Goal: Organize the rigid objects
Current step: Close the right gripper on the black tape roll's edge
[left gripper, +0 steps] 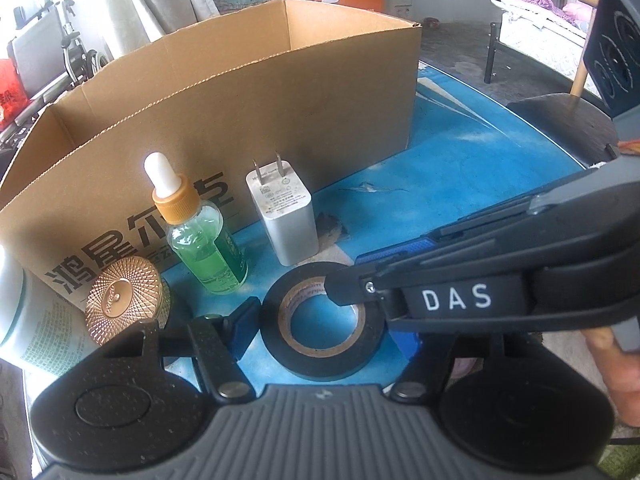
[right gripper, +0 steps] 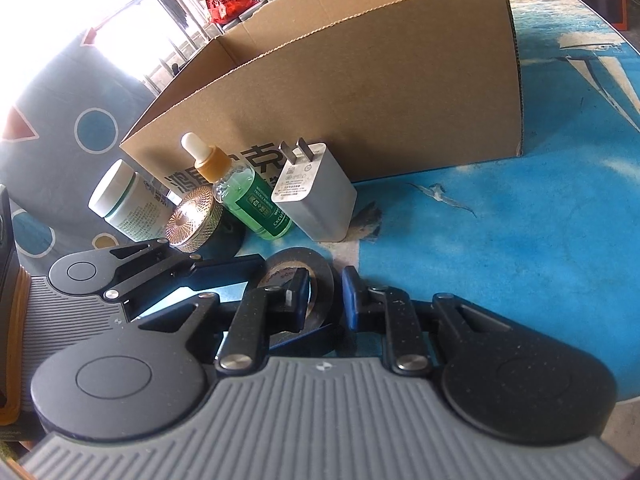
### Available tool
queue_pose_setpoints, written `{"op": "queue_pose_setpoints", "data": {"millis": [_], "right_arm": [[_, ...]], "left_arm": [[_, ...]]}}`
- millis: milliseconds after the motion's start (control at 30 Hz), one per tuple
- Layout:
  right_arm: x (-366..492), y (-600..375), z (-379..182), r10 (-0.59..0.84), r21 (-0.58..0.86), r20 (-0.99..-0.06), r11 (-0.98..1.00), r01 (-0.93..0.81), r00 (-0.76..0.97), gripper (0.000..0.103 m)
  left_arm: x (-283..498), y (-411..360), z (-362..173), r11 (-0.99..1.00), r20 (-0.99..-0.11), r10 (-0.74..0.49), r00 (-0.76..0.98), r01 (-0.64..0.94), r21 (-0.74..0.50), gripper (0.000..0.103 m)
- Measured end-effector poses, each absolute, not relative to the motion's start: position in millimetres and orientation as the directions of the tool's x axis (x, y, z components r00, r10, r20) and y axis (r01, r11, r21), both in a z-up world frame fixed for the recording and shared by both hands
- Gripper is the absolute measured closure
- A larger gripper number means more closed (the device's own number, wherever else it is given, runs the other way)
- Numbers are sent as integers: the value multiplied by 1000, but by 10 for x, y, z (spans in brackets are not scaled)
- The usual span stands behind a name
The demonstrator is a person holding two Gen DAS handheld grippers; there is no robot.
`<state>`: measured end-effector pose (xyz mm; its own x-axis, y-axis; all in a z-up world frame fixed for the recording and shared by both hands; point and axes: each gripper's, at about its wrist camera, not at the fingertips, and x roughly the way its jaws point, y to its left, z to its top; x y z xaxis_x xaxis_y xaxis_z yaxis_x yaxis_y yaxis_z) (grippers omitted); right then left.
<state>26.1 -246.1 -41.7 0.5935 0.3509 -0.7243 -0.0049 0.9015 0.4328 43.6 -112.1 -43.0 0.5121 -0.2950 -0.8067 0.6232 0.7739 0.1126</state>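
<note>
Tape roll (left gripper: 326,330) lies flat on the tabletop (right gripper: 500,240), before the open cardboard box (left gripper: 248,92). We clamp our right gripper (right gripper: 324,300) fingers on its wall, one inside the core, for a lift-ready hold. Our left gripper (left gripper: 320,344) fingers stand apart, flanking it, gripping nothing.
</note>
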Motion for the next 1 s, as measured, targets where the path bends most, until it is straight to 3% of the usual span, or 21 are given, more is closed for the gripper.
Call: {"op": "queue_pose_setpoints", "data": {"millis": [433, 600, 1000], "right_arm": [[249, -2514, -435, 369, 460, -712, 888, 0, 597, 87], [238, -2507, -436, 364, 454, -711, 891, -3, 602, 87], [250, -2415, -415, 329, 402, -726, 916, -16, 604, 87]], "left_arm": [[362, -1183, -401, 751, -812, -250, 527, 635, 181, 30], [362, -1149, -391, 763, -814, -255, 521, 626, 162, 35], [345, -1169, -392, 769, -804, -260, 535, 618, 162, 36]]}}
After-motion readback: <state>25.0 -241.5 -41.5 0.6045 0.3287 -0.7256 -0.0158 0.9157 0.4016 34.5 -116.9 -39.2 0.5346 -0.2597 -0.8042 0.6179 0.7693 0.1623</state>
